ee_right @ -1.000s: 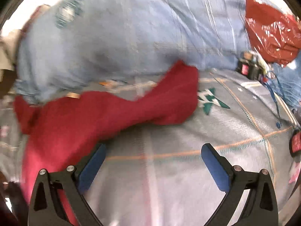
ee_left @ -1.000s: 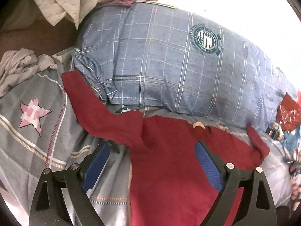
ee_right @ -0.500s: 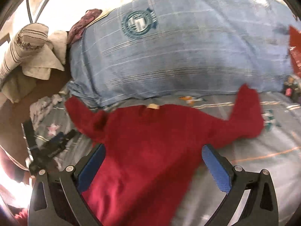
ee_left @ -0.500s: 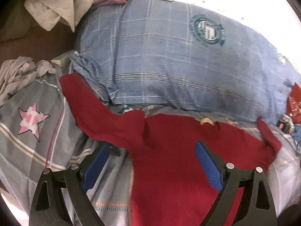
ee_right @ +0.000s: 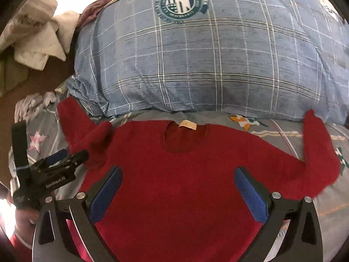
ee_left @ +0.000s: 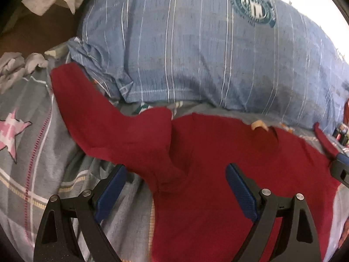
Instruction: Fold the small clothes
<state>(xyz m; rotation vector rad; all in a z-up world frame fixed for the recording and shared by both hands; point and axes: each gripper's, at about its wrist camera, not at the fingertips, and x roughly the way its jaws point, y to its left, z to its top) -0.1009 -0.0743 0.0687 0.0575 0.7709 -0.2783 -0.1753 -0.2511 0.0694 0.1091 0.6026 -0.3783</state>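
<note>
A bed covered with a grey bedsheet [ee_right: 305,198] with plaid lines and star patterns carries everything here. Nearest to the cameras, the right gripper [ee_right: 177,187] hovers over the middle of a red sweater [ee_right: 174,174], its blue-padded jaws wide apart and holding nothing. The left gripper [ee_left: 174,187] stands over the left shoulder of the sweater [ee_left: 218,163], near the left side of the bed, and its jaws are also spread with nothing between them. The sweater lies flat with the front up, its collar with a small beige label [ee_right: 187,124] pointing to the head of the bed. Its left sleeve [ee_left: 98,120] stretches toward the far left, and the right sleeve [ee_right: 316,148] bends up toward the pillow. Behind the collar, a large blue plaid pillow [ee_right: 207,54] with a round emblem lies across the head of the bed. Farther left, some crumpled white cloths [ee_right: 41,43] lie beyond the pillow.
</note>
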